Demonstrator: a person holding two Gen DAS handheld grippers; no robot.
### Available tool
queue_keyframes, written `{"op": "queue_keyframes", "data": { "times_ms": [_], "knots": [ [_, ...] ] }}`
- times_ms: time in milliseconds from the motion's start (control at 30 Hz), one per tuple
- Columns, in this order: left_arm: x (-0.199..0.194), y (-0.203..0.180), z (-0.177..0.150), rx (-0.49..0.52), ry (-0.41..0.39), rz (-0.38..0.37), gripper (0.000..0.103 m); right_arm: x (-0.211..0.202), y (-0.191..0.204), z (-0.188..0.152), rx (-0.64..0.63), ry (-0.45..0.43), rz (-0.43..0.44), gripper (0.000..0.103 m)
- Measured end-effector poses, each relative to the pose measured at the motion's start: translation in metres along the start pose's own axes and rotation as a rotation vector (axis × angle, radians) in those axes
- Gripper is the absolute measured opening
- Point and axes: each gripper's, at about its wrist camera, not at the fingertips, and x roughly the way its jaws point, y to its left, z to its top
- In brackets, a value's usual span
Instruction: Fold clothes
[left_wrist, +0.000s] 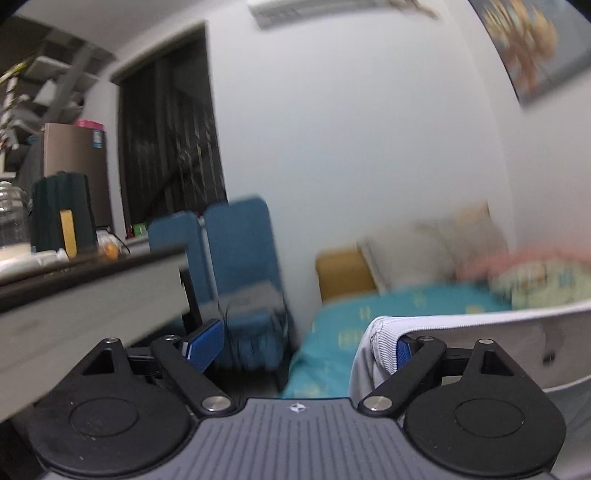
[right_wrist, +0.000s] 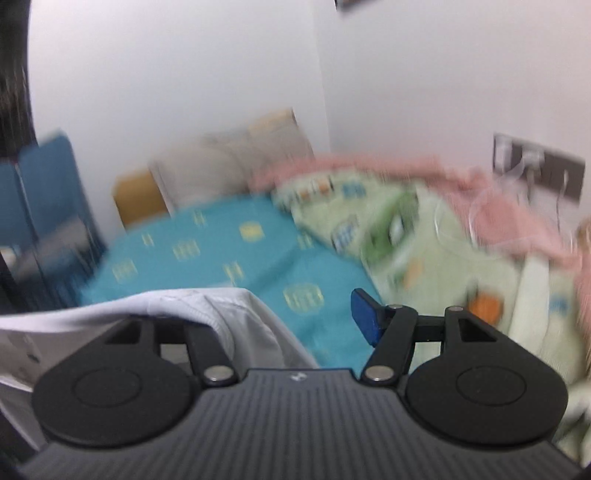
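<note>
- My left gripper (left_wrist: 303, 349) has its jaws spread wide, nothing pinched between them. The ribbed hem of the white garment (left_wrist: 384, 343) is draped over my right-hand blue pad (left_wrist: 403, 352); the other pad (left_wrist: 205, 345) sits bare.
- My right gripper (right_wrist: 291, 317) is spread too. The same white garment (right_wrist: 236, 325) hangs over its left finger, hiding that pad, while the blue pad (right_wrist: 365, 314) on the other side is uncovered.
- Only the left wrist view shows the desk (left_wrist: 92, 288) with a dark green ribbed container (left_wrist: 61, 210) on it, the blue folding chairs (left_wrist: 236, 251) and the dark doorway (left_wrist: 170, 140).
- Only the right wrist view catches the pale green patterned quilt (right_wrist: 424, 258) with a pink edge (right_wrist: 369, 166) and the wall sockets (right_wrist: 535, 166).
- Both show the teal bedsheet (right_wrist: 221, 251) with open flat room in the middle, and pillows (right_wrist: 221, 166) against the wall.
- Everything's motion-blurred.
</note>
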Motion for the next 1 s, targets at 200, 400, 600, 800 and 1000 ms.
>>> {"op": "queue_keyframes", "data": {
  "times_ms": [200, 400, 600, 800, 1000],
  "knots": [
    [-0.033, 0.028, 0.133, -0.063, -0.145, 0.001, 0.088, -0.086, 0.028, 0.111, -0.048, -0.239, 0.028, 0.063],
    [-0.100, 0.060, 0.226, -0.130, -0.208, -0.019, 0.088, -0.189, 0.022, 0.177, -0.073, -0.374, 0.063, 0.063],
    [-0.219, 0.092, 0.297, -0.124, -0.324, -0.026, 0.088, -0.295, 0.005, 0.220, -0.071, -0.483, 0.114, 0.063],
    [-0.262, 0.104, 0.343, -0.114, -0.273, -0.076, 0.088, -0.355, 0.001, 0.244, -0.037, -0.502, 0.141, 0.064],
    [-0.171, 0.078, 0.299, -0.115, -0.117, -0.122, 0.088, -0.280, 0.008, 0.236, -0.050, -0.351, 0.131, 0.065]
  ]
}}
